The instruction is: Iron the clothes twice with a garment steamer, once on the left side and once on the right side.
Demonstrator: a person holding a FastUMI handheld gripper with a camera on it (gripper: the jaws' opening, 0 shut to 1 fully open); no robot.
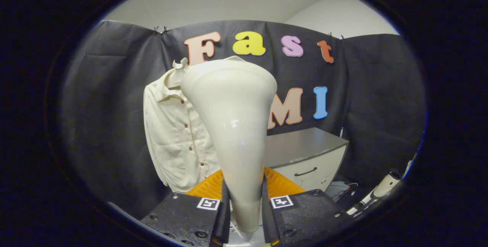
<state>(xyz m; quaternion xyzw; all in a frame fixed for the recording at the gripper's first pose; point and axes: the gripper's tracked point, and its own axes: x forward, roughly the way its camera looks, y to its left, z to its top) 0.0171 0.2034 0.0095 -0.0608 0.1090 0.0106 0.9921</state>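
A cream garment steamer point(233, 125) stands upright between my fingers, its narrow handle clamped low down and its wide head flaring upward. My gripper point(244, 201) is shut on that handle, both fingers pressing its sides. Beyond the steamer, a cream button-up shirt point(175, 136) with dark red buttons hangs against the black cloth wall. The steamer head covers the shirt's right half. The head is still some distance short of the fabric.
A grey cabinet point(305, 151) with a white drawer front and dark handle stands right of the shirt. A white device with cables point(381, 190) lies low at the far right.
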